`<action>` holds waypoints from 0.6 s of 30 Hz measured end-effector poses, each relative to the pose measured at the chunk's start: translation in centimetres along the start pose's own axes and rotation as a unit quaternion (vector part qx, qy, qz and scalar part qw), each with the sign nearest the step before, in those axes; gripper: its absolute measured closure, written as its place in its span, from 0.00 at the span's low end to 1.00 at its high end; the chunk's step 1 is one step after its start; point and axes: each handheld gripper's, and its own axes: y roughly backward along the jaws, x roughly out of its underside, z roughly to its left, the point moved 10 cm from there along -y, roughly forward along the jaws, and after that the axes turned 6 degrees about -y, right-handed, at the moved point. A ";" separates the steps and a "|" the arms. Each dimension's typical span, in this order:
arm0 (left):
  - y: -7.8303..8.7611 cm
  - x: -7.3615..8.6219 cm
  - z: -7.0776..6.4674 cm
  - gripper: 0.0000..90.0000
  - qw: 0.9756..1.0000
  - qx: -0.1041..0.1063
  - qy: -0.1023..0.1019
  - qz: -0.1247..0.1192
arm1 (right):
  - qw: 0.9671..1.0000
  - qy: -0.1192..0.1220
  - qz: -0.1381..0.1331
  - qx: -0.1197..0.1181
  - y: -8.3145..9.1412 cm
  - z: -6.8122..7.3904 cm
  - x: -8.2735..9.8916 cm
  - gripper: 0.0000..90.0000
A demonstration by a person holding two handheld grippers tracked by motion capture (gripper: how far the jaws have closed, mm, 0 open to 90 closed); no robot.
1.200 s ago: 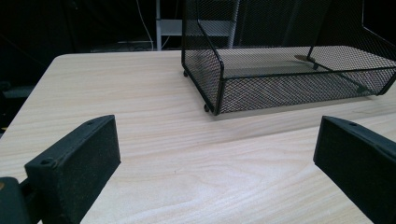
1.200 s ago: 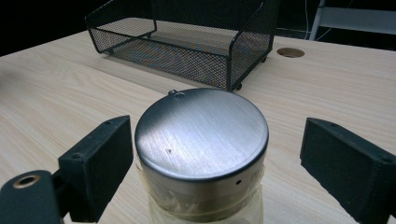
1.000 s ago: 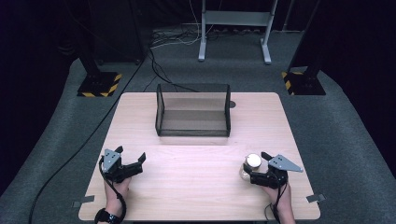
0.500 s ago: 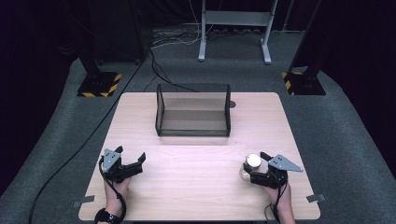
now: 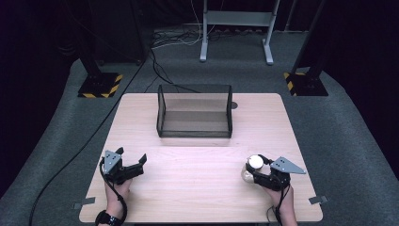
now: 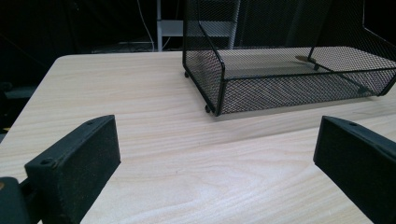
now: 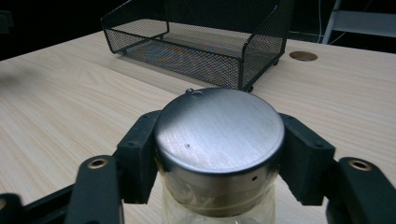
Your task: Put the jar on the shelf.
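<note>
Right gripper [image 7: 219, 154] just clamped the jar [image 7: 219, 140] lid; grasp done, lift and probably mesh basket [image 5: 195, 111] ahead remain.

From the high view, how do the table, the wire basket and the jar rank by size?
1. Table, largest.
2. Wire basket, sitting on it.
3. Jar, smallest, clamped at its metal lid in the right gripper.

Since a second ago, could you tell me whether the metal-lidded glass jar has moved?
No. The metal-lidded glass jar sits equally far from the black mesh basket.
</note>
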 end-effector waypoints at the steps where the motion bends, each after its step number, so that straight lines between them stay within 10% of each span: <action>1: 0.0 0.0 0.0 0.00 1.000 0.000 0.000 0.000 | 1.000 0.000 0.000 0.000 0.0 0.0 0.0 0.41; 18: -0.1 0.0 0.0 0.00 1.000 0.000 0.000 0.001 | 1.000 0.008 0.003 0.009 0.0 0.0 -0.1 0.43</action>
